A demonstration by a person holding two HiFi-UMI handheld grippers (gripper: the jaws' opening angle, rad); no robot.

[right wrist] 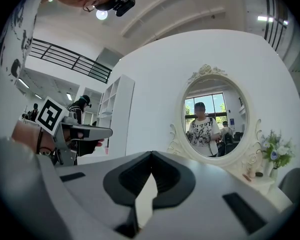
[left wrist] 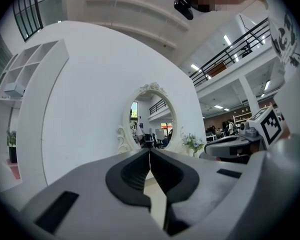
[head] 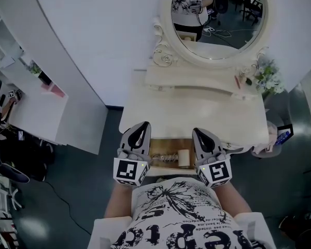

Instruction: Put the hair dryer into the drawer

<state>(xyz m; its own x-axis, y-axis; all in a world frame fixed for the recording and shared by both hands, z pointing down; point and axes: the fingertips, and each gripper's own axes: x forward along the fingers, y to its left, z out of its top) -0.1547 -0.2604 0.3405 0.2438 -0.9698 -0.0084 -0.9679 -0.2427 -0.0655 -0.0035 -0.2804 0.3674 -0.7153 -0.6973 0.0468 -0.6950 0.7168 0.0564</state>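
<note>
The open drawer (head: 156, 145) shows its wooden inside below the front edge of the white dressing table (head: 192, 115). In it lies a cream hair dryer (head: 183, 157) with its coiled cord (head: 163, 157) to the left. Both grippers hover level above the drawer, one at each end. My left gripper (head: 141, 125) is shut with nothing in it; in the left gripper view its tips (left wrist: 150, 152) meet. My right gripper (head: 199, 132) is also shut and empty, tips together (right wrist: 151, 154) in the right gripper view.
An oval mirror (head: 217, 22) stands at the table's back, with a flower bunch (head: 268, 77) and small items (head: 238, 81) on the raised shelf. A white shelf unit (head: 36, 105) is at the left, a basket (head: 272, 139) at the right.
</note>
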